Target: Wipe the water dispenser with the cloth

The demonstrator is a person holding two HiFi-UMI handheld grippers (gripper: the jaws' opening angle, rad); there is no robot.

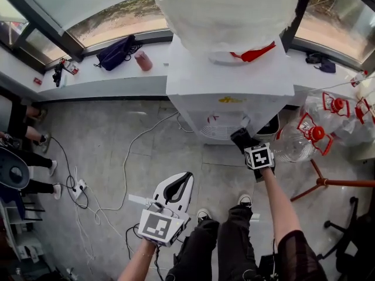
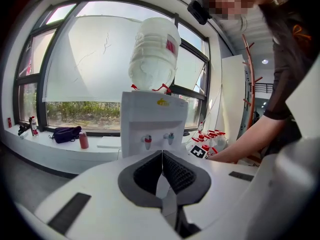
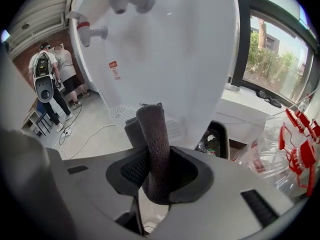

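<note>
Cloth (image 3: 153, 144): dark and nappy, rolled into a thick wad. It stands up out of the jaws at lower centre of the right gripper view, close against the machine's white front. Contact can't be confirmed.
Right gripper (image 1: 242, 140): clamped on the cloth's lower half, jaws held apart only by the wad's thickness. It sits at centre of the head view, beside the drip grille (image 3: 116, 115).
Left gripper (image 1: 176, 187): jaws pressed together with nothing in them, hanging at bottom centre, well apart from the machine.
Water dispenser (image 1: 229, 84): white cabinet at upper centre, inverted bottle (image 2: 154, 49) on top, taps (image 3: 92, 33) above the cloth.
Cloth handling: looks soft, light and squashy, so it'll buckle under a push. Hold it low and let the free top do the rubbing.
Dispenser handling: rigid, smooth and likely slick, and top-heavy with that bottle. Gentle pressure looks wise.
</note>
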